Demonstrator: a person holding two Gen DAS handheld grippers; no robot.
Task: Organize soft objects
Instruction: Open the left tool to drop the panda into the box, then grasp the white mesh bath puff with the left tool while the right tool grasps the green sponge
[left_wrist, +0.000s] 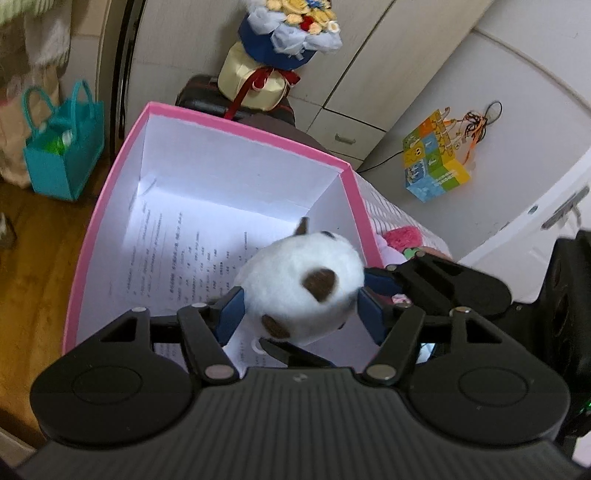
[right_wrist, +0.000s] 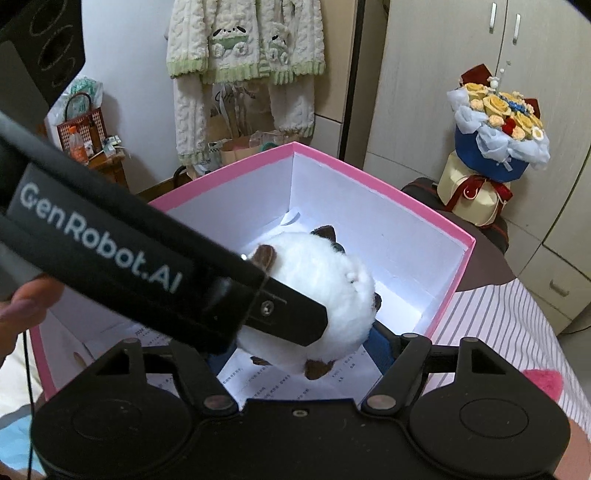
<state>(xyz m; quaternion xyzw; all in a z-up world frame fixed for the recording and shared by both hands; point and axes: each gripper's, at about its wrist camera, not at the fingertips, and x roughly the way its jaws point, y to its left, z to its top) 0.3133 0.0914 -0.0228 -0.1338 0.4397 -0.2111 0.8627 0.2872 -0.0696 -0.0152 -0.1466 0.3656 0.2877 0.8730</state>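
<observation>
A white plush toy with brown patches (left_wrist: 301, 288) is held over the open pink box (left_wrist: 236, 129), whose white inside holds a printed sheet. My left gripper (left_wrist: 299, 314) is shut on the plush, its blue pads pressing both sides. In the right wrist view the same plush (right_wrist: 317, 291) hangs above the box (right_wrist: 384, 188), with the left gripper's black body crossing in front. My right gripper (right_wrist: 299, 350) sits around the plush's lower part; its blue right finger (right_wrist: 380, 347) touches the plush and its left finger is hidden. A pink plush (left_wrist: 400, 236) lies right of the box.
The box stands on a striped cloth (right_wrist: 498, 325). A flower bouquet (left_wrist: 284, 40) rests on a dark suitcase behind the box. A teal bag (left_wrist: 62, 155) sits on the wooden floor at left. A colourful cube box (left_wrist: 436, 158) hangs on white cabinets. Knit clothes (right_wrist: 243, 66) hang behind.
</observation>
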